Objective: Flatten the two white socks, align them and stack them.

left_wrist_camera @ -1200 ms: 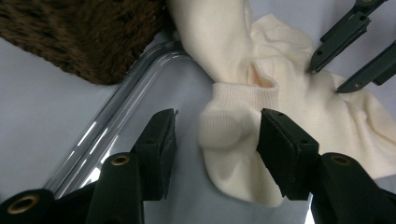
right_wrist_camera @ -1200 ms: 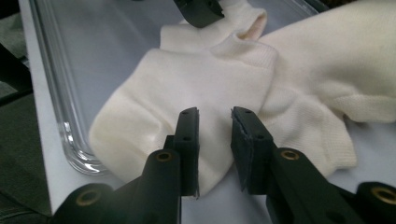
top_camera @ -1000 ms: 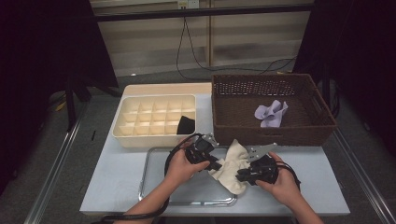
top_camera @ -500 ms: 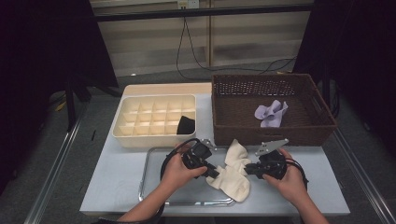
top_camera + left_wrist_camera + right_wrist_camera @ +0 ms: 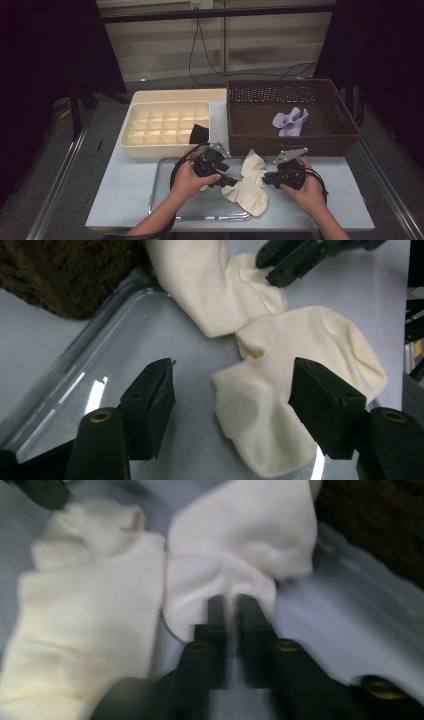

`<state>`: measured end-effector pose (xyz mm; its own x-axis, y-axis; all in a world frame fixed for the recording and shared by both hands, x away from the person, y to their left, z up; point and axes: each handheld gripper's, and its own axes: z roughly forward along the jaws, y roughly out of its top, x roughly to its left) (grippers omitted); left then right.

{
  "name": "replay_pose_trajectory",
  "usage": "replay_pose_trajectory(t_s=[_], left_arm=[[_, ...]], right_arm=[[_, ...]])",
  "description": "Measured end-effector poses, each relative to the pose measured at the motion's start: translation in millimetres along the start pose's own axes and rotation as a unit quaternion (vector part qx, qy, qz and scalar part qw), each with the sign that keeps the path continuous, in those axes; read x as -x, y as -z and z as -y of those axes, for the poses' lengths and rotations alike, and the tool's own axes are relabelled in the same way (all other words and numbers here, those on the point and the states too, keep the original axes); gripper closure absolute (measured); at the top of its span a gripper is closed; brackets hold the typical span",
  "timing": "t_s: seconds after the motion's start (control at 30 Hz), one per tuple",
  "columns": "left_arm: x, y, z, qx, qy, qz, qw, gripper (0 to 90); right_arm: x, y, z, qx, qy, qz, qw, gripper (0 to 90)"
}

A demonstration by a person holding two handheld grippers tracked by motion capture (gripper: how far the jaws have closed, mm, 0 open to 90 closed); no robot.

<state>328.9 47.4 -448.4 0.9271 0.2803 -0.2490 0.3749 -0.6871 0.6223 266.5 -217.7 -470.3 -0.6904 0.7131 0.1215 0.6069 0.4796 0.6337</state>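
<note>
The left gripper [image 5: 231, 182] sits just left of centre in the lower part of the high view, its jaws apart beside a cream sock [image 5: 248, 189]; they have just been opening. The right gripper [image 5: 266, 177] sits right of centre, jaws pinched on the sock's right edge; they have just been closing. The sock lies crumpled between the two grippers, partly on a clear tray [image 5: 165, 196] and partly on the pale table [image 5: 120, 195]. Above, at upper left of the table, is a cream divided organiser box [image 5: 150, 131] with a dark item [image 5: 198, 133] in its lower right compartment. At upper right is a brown wicker basket [image 5: 340, 131] holding a lilac cloth [image 5: 290, 121].

In the left gripper view, the left gripper [image 5: 232, 405] has its two black jaws rising from the bottom edge, standing wide. The sock [image 5: 280, 390] fills the centre and right; its ribbed cuff lies between the jaws, close to the right-hand one, and is not squeezed. The tray rim [image 5: 107, 325] runs diagonally at left. The right gripper [image 5: 280, 262] bites the sock at the top edge, right of centre.

In the right gripper view, which is blurred, the right gripper [image 5: 232, 612] has its jaws nearly together at centre, clamped on a fold of the sock [image 5: 100, 630]. The sock spreads across the left and top. The basket [image 5: 375, 525] is a dark mass at upper right.
</note>
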Motion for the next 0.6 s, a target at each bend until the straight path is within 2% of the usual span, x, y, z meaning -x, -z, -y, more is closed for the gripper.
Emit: replay_pose_trajectory(t_s=[0.03, 0.07, 0.17, 0.2, 0.23, 0.27, 0.4, 0.43, 0.6], left_arm=[[0.2, -0.3, -1.1, -0.001, -0.006, 0.0, 1.0, 31.6], [1.0, -0.4, -2.4, 0.001, -0.009, -0.007, 0.9999, 29.8], [1.8, -1.4, -5.4, 0.006, -0.013, -0.002, 0.9999, 28.4], [2.3, -2.2, -6.3, 0.007, -0.018, -0.008, 0.9998, 28.2], [2.2, -3.4, -7.4, 0.009, -0.021, -0.001, 0.9997, 28.1], [3.4, -5.1, -8.2, 0.01, -0.019, -0.004, 0.9998, 27.4], [3.2, -9.8, -13.3, 0.012, -0.035, -0.003, 0.9993, 24.9], [4.0, -11.1, -15.2, 0.017, -0.033, -0.006, 0.9993, 24.9], [6.1, -19.0, -20.6, 0.012, -0.052, -0.007, 0.9986, 25.4]], right_arm=[[0.6, 2.3, -1.6, 0.018, -0.005, -0.012, 0.9998, 86.8], [0.6, 4.3, -3.6, 0.019, -0.007, -0.017, 0.9997, 86.8], [-1.7, 8.5, -9.1, 0.026, -0.002, -0.014, 0.9996, 87.2], [-2.2, 8.8, -10.3, 0.029, -0.002, -0.016, 0.9994, 87.3], [-2.6, 9.3, -11.8, 0.035, -0.005, -0.021, 0.9992, 87.3], [-3.1, 10.3, -14.1, 0.041, -0.005, -0.025, 0.9988, 87.4], [-6.0, 14.2, -24.7, 0.056, -0.006, -0.027, 0.998, 87.5], [-7.2, 14.6, -27.2, 0.058, -0.006, -0.031, 0.9978, 87.5], [-10.6, 11.9, -39.5, 0.071, -0.007, -0.041, 0.9966, 87.5]])
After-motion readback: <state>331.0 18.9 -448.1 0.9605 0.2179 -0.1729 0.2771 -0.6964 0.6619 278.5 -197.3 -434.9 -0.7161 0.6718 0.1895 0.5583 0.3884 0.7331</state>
